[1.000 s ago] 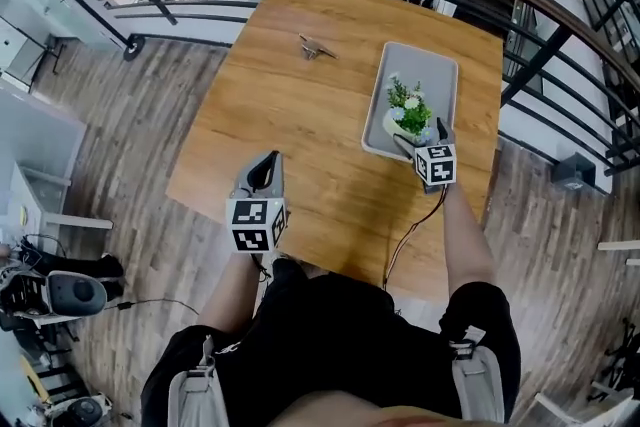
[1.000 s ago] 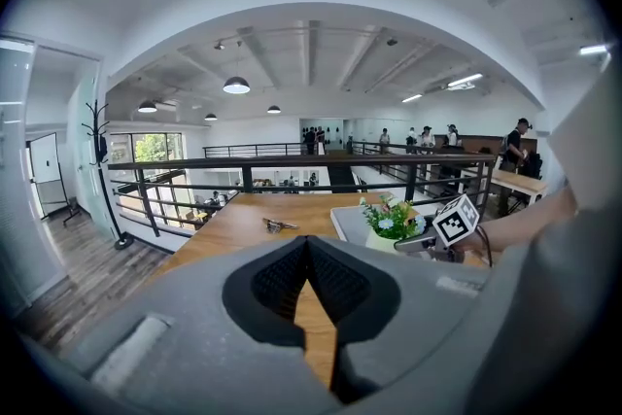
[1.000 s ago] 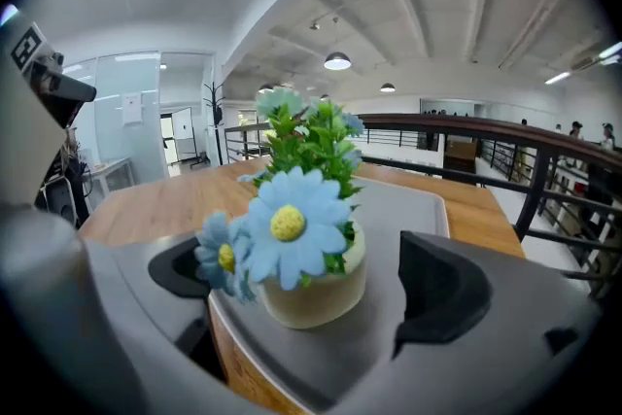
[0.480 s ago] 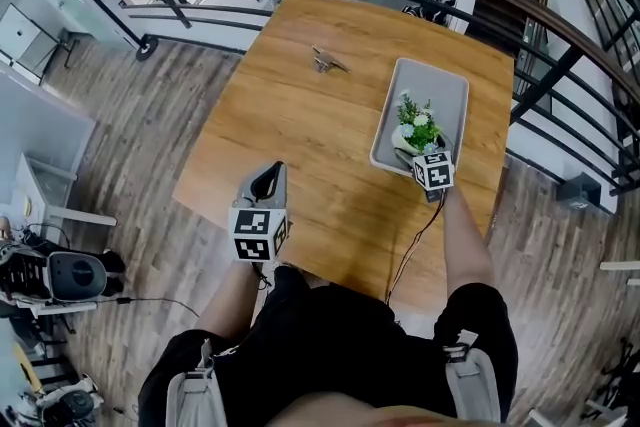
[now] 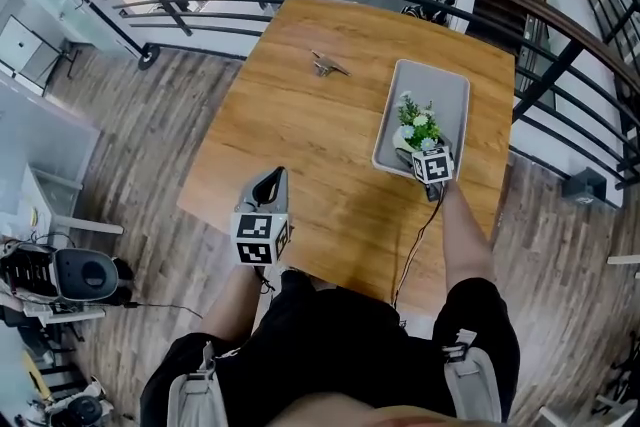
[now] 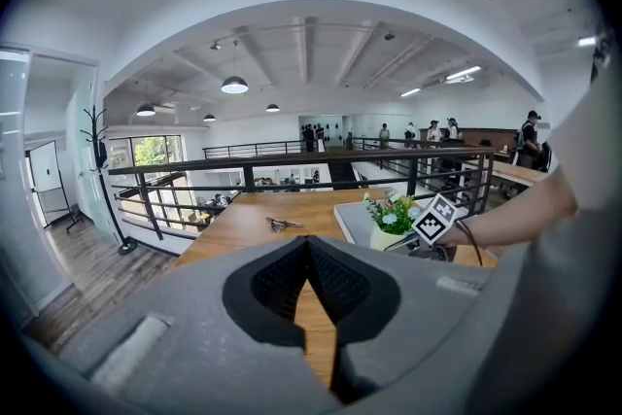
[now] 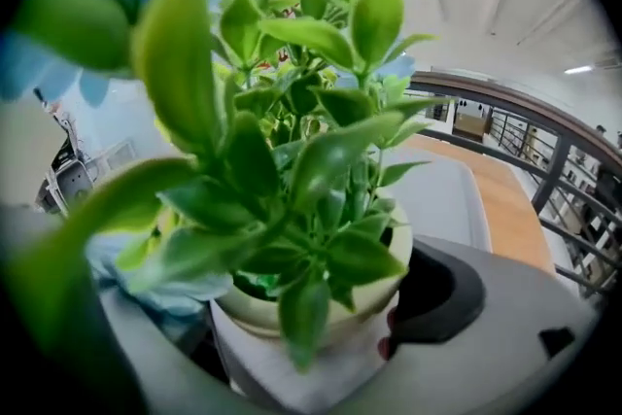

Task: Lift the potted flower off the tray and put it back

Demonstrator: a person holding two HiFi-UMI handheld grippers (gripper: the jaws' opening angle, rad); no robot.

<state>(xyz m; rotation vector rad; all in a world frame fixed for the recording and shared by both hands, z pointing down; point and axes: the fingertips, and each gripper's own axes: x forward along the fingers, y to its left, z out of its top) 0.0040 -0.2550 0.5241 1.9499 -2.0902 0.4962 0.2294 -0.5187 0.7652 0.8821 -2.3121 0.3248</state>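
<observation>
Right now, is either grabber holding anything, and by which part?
The right gripper clasps the small cream pot of green-leaved flowers by its round sides. The left gripper is shut, holding nothing.

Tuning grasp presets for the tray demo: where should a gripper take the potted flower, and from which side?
Grip the potted flower by its cream pot wall, under the rim, coming in level from the person's side, as the right gripper does. The pot stands upright in the tray, round and firm; the leaves spread wide above and would likely just bend.
</observation>
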